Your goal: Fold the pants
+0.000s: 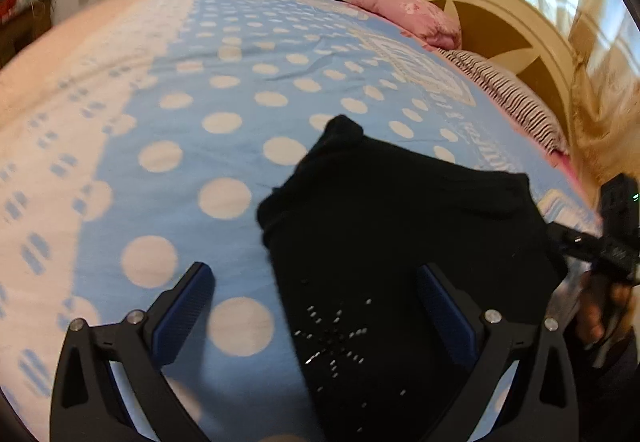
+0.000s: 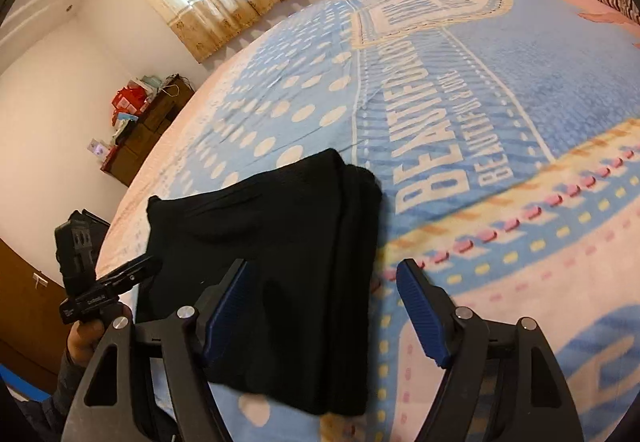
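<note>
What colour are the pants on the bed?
Black pants, with small sparkly studs; clearest in the left wrist view.

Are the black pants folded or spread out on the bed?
Folded. The black pants lie as a compact bundle on the blue bedspread, stacked layers visible along one edge.

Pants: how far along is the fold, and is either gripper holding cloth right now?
Looks done: the pants lie as a compact black stack on the bedspread, layered edges visible on one side. In hand: nothing; the left gripper and right gripper are both open, fingers clear of cloth. Left: at most a tidy, maybe nothing.
</note>
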A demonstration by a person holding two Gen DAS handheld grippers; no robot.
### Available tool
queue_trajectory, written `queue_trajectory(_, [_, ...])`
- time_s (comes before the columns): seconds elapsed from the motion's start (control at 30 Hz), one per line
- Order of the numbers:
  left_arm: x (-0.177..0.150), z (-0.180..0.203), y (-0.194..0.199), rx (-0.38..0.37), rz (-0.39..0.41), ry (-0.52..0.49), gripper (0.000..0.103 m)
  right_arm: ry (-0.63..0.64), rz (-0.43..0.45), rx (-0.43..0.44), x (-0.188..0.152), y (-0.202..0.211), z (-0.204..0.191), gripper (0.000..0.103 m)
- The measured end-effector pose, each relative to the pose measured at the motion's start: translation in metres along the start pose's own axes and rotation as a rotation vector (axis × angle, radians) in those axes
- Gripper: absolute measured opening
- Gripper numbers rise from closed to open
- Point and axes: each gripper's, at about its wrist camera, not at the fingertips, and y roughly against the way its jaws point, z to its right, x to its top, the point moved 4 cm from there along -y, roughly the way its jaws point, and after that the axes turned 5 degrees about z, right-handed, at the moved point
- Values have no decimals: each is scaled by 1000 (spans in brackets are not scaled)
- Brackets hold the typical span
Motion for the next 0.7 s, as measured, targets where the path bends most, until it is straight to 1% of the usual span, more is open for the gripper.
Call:
queue_trajectory(0.03, [1, 2, -1, 4, 8, -12, 103, 3, 2, -1, 0, -2, 1, 71])
queue_trajectory(0.1, [4, 5, -5, 12, 7, -27, 103, 13, 6, -3, 0, -4, 1, 61])
queue_trajectory(0.17, [4, 5, -9, 20, 9, -35, 103, 15, 7, 15, 0, -9, 0, 57])
queue_trajectory(0.33, [5, 8, -16, 61, 25, -85, 103, 28, 7, 24, -1, -16, 0, 54])
queue_trajectory(0.5, [5, 6, -15, 61, 27, -93, 103, -13, 15, 59, -2, -11, 6, 39])
queue_trajectory(0.53, [4, 7, -14, 57, 26, -96, 101, -17, 17, 64, -2, -11, 6, 38])
queue_trajectory(0.6, [3, 11, -11, 32, 26, -111, 92, -13, 23, 66, -3, -11, 4, 37])
queue_trajectory(0.63, [3, 13, -10, 22, 26, -118, 89, -10, 24, 63, -3, -12, 4, 37])
queue_trajectory(0.7, [2, 14, -10, 16, 29, -121, 88, -14, 26, 62, -3, -12, 3, 36])
